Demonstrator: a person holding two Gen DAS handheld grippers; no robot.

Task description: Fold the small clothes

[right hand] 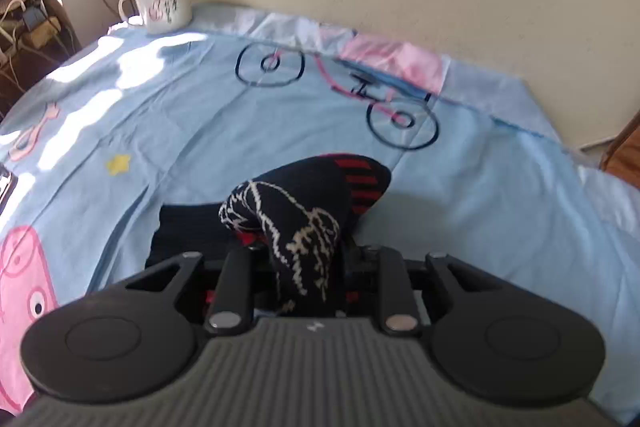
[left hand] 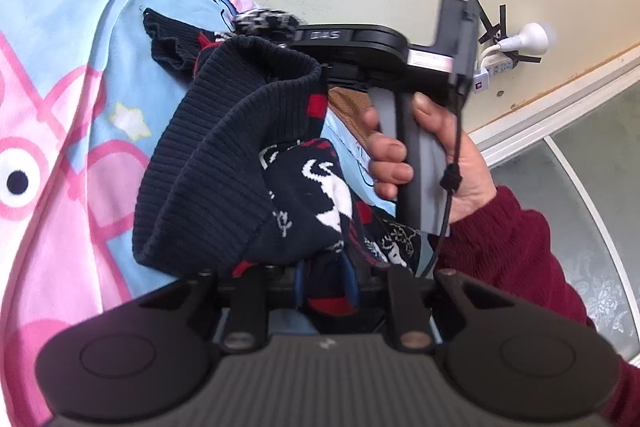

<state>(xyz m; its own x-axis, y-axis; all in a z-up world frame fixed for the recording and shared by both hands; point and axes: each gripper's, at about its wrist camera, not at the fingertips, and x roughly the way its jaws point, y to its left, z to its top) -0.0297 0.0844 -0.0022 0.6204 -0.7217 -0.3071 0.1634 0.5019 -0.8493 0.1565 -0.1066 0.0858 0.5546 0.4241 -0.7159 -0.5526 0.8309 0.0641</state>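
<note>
I have both grippers, left (left hand: 326, 287) and right (right hand: 304, 291), with jaws clamped on the navy patterned knit sweater (left hand: 224, 163), lifted mid-fold over the blue cartoon bedsheet (right hand: 460, 187); next I should lay it flat.

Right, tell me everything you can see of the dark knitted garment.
The knitted garment is navy, with a ribbed band, red stripes and white animal figures; it looks like thick, soft wool. It is bunched and lifted off the blue cartoon sheet, not flat. The left tool is closed on one part and the right tool on another, showing the knit's reverse. A ribbed cuff lies on the sheet behind.
</note>
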